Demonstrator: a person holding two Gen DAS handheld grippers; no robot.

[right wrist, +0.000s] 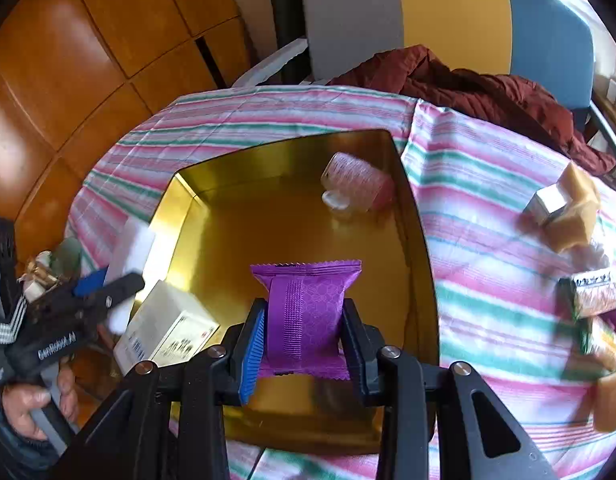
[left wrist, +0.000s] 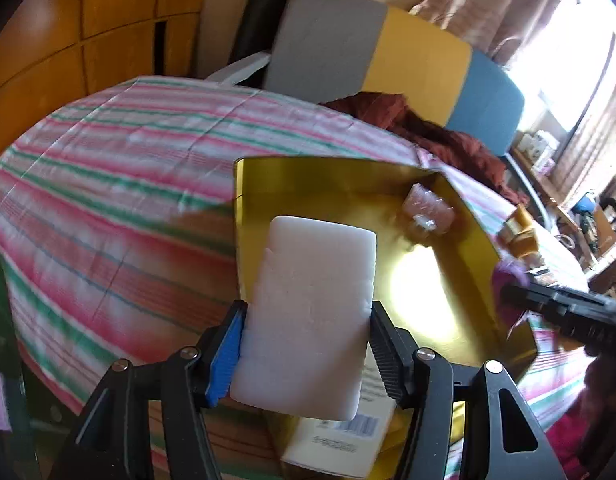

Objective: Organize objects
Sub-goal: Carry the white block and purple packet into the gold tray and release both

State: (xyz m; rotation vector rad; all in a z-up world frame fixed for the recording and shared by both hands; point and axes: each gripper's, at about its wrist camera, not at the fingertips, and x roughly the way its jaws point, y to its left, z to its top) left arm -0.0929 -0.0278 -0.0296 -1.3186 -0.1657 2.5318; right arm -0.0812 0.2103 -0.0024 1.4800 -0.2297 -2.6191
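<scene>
White and waxy, a soap-like bar (left wrist: 308, 316) sits clamped between the pads of the left gripper (left wrist: 306, 344), held over the near left part of a gold tray (left wrist: 484, 240). The right gripper (right wrist: 304, 336) is squeezed narrow on a purple foil sachet (right wrist: 306, 304), its crimped top edge standing above the pads, over the near middle of the same tray (right wrist: 418, 248).

Inside the tray, at the far right corner, lies a pink wrapped packet (right wrist: 358, 182). At the near left edge a cream carton (right wrist: 168, 328) with a barcode leans on the tray's rim.

Striped pink, green and white cloth (right wrist: 488, 216) covers the bench under the tray. On it to the right lie a tan block with a small white box (right wrist: 564, 210) and, nearer, several wrapped snacks (right wrist: 596, 300), blurred.

Beyond the far edge a rust-red garment (right wrist: 468, 84) is heaped against a chair back (right wrist: 448, 16) in grey, yellow and blue panels. A hand (right wrist: 32, 404) grips the left gripper's handle at the near left.
</scene>
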